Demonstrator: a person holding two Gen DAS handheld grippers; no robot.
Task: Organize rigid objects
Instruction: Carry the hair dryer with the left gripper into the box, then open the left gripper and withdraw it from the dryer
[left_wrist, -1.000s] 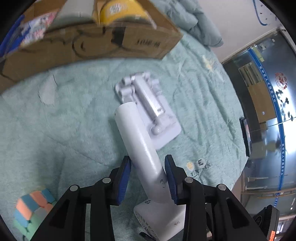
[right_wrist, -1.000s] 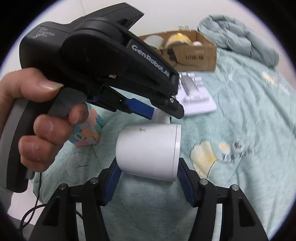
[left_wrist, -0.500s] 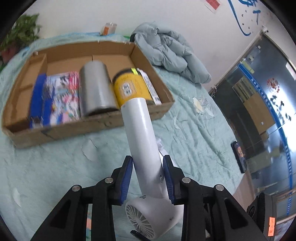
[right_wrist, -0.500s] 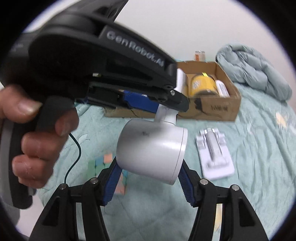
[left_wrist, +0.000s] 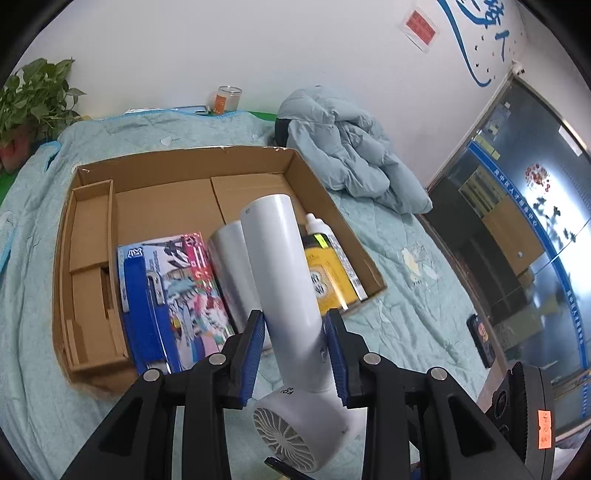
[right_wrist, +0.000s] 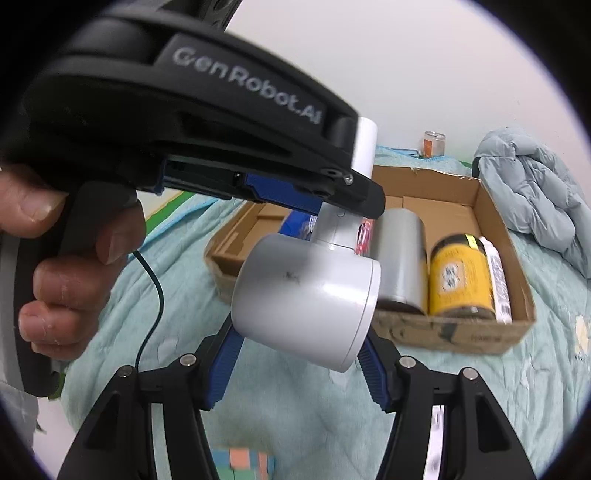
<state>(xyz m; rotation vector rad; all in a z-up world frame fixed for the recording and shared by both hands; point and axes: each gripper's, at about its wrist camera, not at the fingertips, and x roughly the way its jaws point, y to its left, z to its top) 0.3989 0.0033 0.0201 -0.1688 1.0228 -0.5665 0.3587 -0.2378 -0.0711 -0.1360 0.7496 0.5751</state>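
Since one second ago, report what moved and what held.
Both grippers lifted the white hair dryer off the bedspread toward the cardboard box. Left gripper stays clamped on its handle; right gripper still brackets its barrel. Box contents unchanged.

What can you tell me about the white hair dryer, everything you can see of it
The hair dryer is smooth white plastic: a long round handle joined to a short, fat barrel with a ribbed intake grille at the back. A small dark smudge marks the barrel's side. It is lifted off the bed, tilted, handle pointing up toward the cardboard box. The left gripper is shut on the handle near the barrel. The right gripper cradles the barrel between its blue pads. No cord is visible.
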